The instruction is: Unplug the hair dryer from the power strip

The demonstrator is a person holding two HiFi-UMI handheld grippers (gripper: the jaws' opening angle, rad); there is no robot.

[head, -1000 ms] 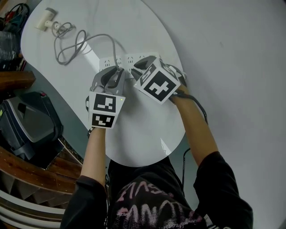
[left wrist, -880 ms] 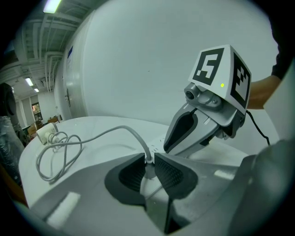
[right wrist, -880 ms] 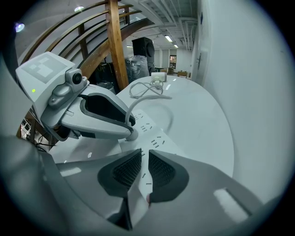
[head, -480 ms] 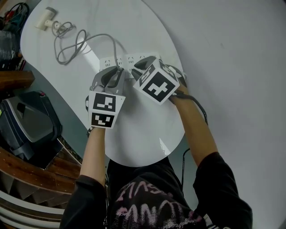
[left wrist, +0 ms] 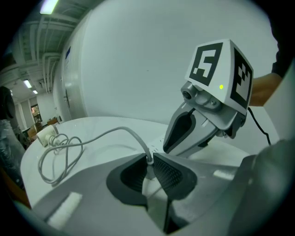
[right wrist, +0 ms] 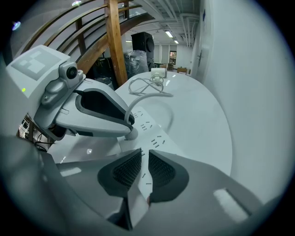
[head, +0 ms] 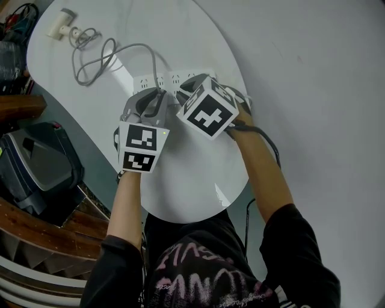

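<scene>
Now, left claw (left wrist: 149, 167) clamps plug (left wrist: 148, 179) — tight.

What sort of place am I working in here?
Probably a workshop or lab hall rather than a home: bare ceiling pipes and strip lights, a wooden stair railing beside the white table, and dark equipment further back.

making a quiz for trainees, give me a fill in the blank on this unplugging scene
1. The left hand-held gripper is shut on the ___ of the grey cord.
2. The right hand-held gripper clamps the white ___.
3. The hair dryer lies on the ___.
Missing: plug; power strip; table.
</scene>
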